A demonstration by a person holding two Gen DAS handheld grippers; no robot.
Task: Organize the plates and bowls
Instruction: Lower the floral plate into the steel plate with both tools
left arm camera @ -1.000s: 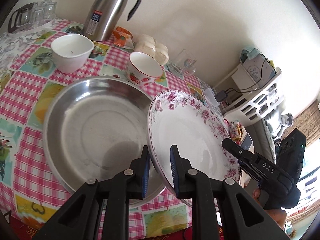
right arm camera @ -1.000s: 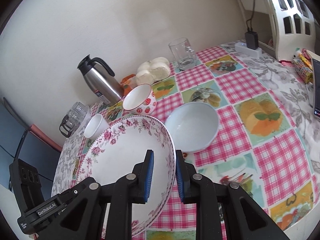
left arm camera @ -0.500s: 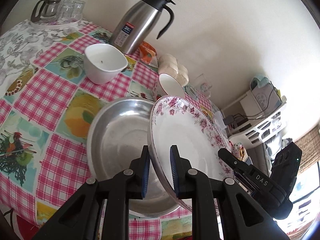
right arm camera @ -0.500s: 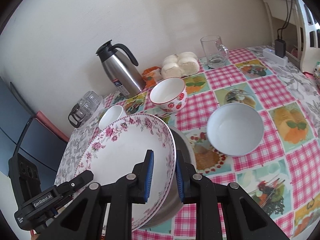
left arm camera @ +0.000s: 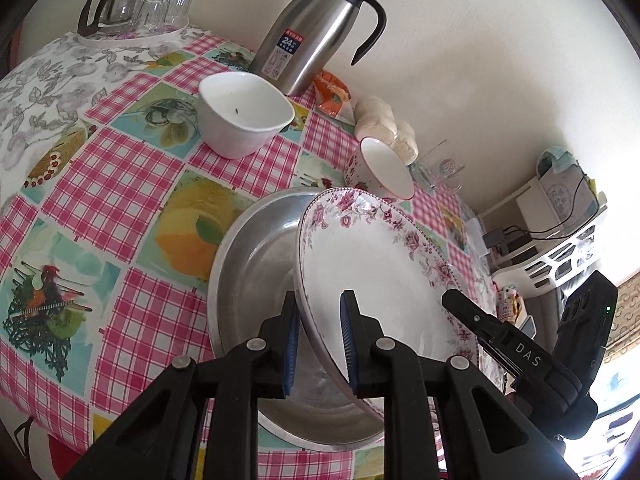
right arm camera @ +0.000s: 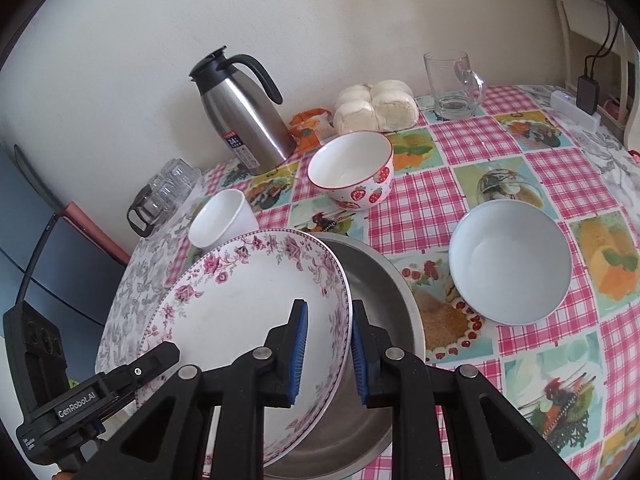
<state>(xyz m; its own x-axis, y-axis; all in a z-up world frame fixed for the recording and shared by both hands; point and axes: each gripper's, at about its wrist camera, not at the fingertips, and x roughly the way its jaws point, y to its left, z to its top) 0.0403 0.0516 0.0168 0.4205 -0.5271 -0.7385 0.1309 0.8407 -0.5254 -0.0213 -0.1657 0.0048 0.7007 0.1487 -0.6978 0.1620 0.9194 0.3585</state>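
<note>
A white plate with a pink flower rim (left arm camera: 372, 264) (right arm camera: 248, 304) is held by both grippers above a steel basin (left arm camera: 256, 260) (right arm camera: 380, 292). My left gripper (left arm camera: 318, 344) is shut on the plate's left rim. My right gripper (right arm camera: 326, 356) is shut on its right rim. The plate is tilted and overlaps the basin. A white square bowl (left arm camera: 240, 114) (right arm camera: 222, 218), a strawberry bowl (left arm camera: 380, 168) (right arm camera: 352, 170) and a pale blue bowl (right arm camera: 510, 260) stand on the checked tablecloth.
A steel thermos jug (left arm camera: 316, 24) (right arm camera: 244, 120), a bag of buns (right arm camera: 376, 106), a glass mug (right arm camera: 452, 82) and a tray of glasses (left arm camera: 132, 8) stand along the wall. A white rack (left arm camera: 560, 232) is at the right.
Both grippers have carried the plate back and to the left, so more of the table shows. The plate now hangs over the steel basin.
</note>
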